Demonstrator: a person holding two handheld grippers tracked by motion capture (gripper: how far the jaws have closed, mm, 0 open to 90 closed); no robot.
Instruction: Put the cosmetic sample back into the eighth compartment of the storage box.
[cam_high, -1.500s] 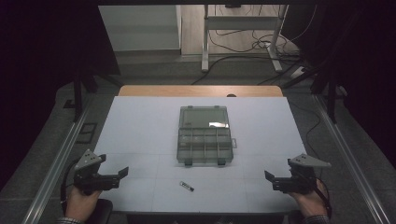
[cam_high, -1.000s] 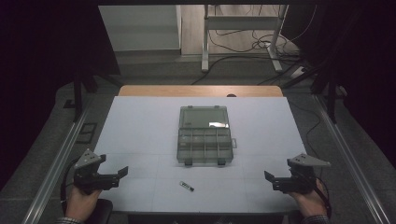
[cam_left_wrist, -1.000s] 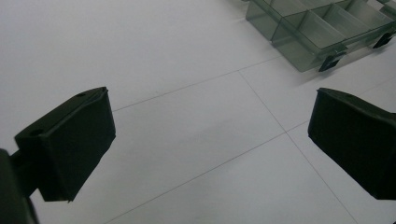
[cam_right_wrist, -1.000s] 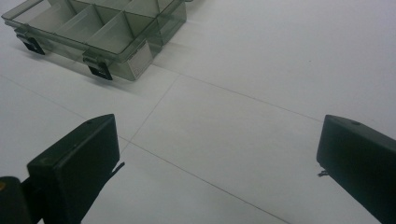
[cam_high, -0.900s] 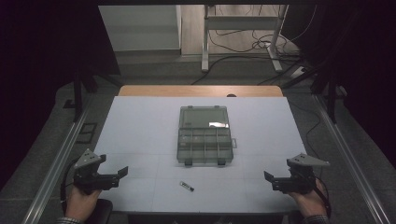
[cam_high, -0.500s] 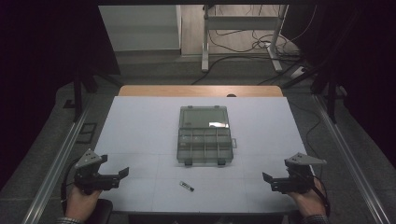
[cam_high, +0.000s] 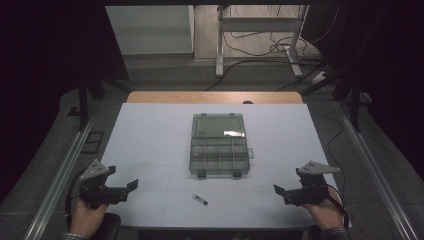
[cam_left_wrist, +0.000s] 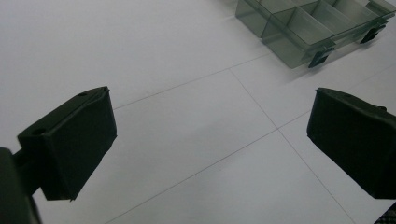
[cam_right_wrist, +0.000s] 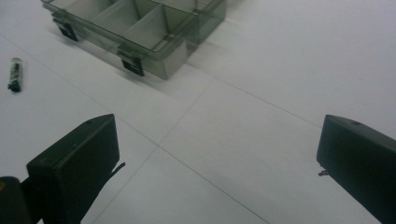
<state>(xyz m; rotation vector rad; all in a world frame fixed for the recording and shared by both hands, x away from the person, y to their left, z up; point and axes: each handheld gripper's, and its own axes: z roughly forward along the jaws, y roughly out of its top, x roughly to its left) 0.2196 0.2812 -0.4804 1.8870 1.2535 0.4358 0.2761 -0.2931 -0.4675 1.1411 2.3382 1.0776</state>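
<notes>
A clear grey compartment box (cam_high: 218, 145) lies open in the middle of the white table (cam_high: 150, 135), its lid folded back. Its divided tray shows at the top of the left gripper view (cam_left_wrist: 317, 23) and the right gripper view (cam_right_wrist: 140, 32). A small dark cylinder with a clear end (cam_high: 200, 199) lies on the table in front of the box, also at the left of the right gripper view (cam_right_wrist: 15, 73). My left gripper (cam_high: 131, 185) is open, low over the near left corner. My right gripper (cam_high: 278, 191) is open over the near right corner. Nothing sits between either pair of jaws.
The table's far edge is a wooden strip (cam_high: 215, 97). Metal rails (cam_high: 60, 170) run along both sides. Behind the table stand a white cabinet (cam_high: 150, 30) and a desk frame with cables (cam_high: 260, 40) on the floor.
My right gripper has edged slightly left and inward. The left gripper has barely shifted. The box and the small cylinder have not moved.
</notes>
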